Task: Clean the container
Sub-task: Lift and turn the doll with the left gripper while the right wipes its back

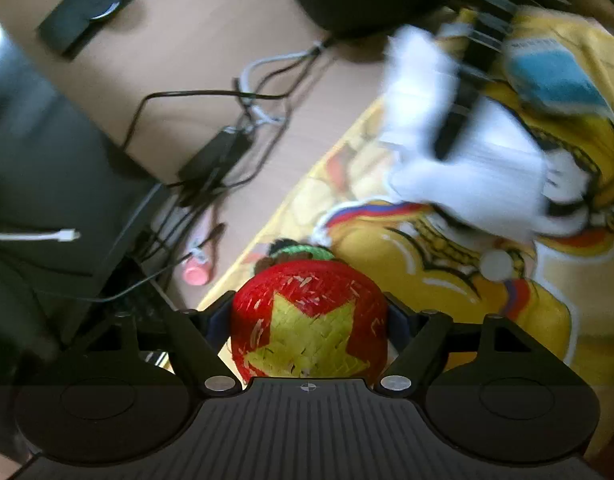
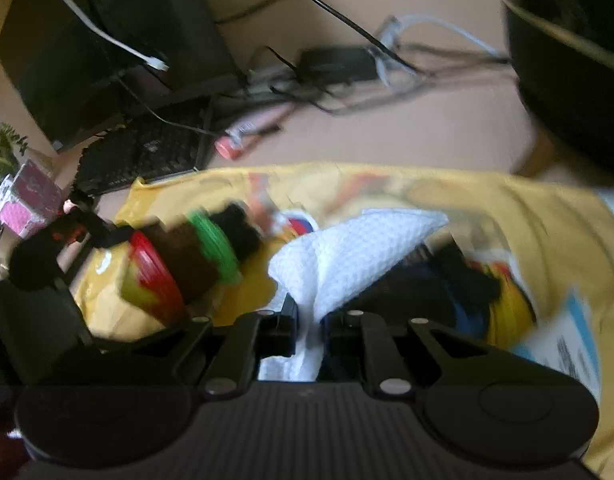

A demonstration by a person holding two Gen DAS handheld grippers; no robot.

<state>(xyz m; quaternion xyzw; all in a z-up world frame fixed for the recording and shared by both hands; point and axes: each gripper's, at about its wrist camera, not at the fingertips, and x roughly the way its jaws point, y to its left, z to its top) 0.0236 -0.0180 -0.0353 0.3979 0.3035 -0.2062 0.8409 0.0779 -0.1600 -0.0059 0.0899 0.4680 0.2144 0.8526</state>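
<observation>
Two grippers work together: the left gripper [image 1: 309, 320] clasps the red woven container [image 1: 309, 320] over the yellow cloth [image 1: 447, 300], the right gripper [image 2: 309, 320] pinches a white wipe [image 2: 347, 256], which I judge must next meet the container.

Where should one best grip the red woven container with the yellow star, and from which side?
Grip the red woven container across its rounded body, coming end-on at the star face, as the left gripper does: it lies on its side and the flanks fit between the jaws.
</observation>
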